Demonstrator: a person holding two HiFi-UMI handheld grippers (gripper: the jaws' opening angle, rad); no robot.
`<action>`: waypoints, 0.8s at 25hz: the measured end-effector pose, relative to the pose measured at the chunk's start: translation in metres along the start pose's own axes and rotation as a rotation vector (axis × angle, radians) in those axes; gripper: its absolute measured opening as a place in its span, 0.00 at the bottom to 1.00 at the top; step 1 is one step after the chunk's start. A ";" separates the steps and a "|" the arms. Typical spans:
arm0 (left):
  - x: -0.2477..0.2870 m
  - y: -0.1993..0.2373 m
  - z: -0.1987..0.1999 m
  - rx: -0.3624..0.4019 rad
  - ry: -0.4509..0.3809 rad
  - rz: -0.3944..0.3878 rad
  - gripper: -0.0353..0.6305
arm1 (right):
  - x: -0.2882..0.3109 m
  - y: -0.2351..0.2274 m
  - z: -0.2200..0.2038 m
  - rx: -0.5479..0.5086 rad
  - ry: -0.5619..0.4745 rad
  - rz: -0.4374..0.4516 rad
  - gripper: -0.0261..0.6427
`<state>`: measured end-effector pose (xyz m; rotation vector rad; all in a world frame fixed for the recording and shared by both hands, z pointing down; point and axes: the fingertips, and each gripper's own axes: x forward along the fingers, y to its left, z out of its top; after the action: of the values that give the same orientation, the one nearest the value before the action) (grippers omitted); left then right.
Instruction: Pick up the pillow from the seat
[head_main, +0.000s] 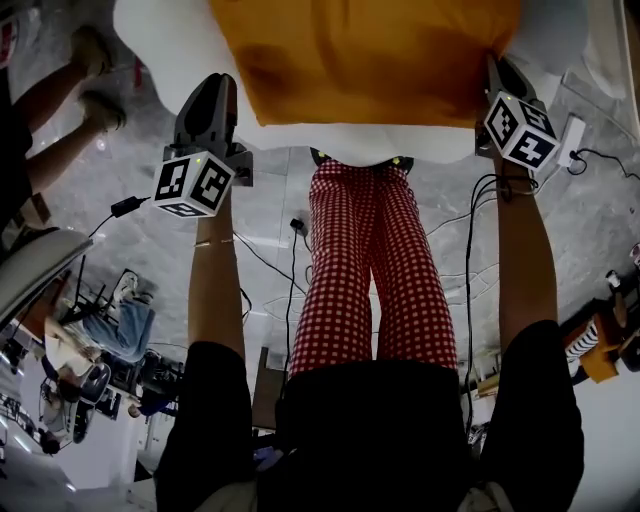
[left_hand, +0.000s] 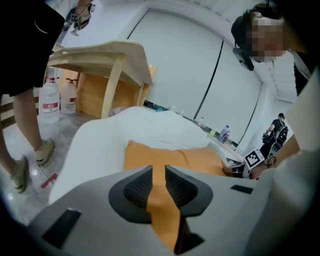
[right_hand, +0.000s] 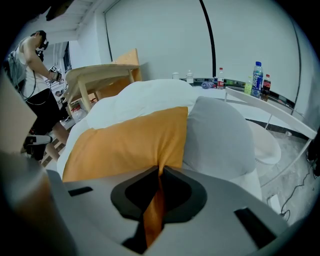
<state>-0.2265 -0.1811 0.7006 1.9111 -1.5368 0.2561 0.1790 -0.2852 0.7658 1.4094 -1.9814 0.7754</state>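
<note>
Looking down in the head view, you see the orange pillow lying on the white seat, with your left gripper at its left edge and your right gripper at its right edge. In the left gripper view the pads are closed on a band of orange cloth, which fills the gap between them. In the right gripper view the jaws are pressed together on a thin fold of the cover, just beside a grey cushion. I judge the pillow light and soft — it will sag between two edge grips, so raise both sides evenly; thin cloth could slip.
</note>
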 end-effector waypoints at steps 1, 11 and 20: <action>0.003 0.004 -0.004 0.000 0.016 0.005 0.17 | 0.000 0.000 -0.001 -0.001 0.002 -0.001 0.10; 0.039 0.049 -0.054 -0.018 0.197 0.023 0.38 | 0.010 0.001 -0.006 -0.009 0.014 -0.009 0.10; 0.064 0.069 -0.081 -0.081 0.274 -0.001 0.44 | 0.010 0.003 -0.008 -0.021 0.022 -0.012 0.10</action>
<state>-0.2519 -0.1890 0.8219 1.7338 -1.3435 0.4296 0.1742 -0.2851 0.7781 1.3937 -1.9570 0.7595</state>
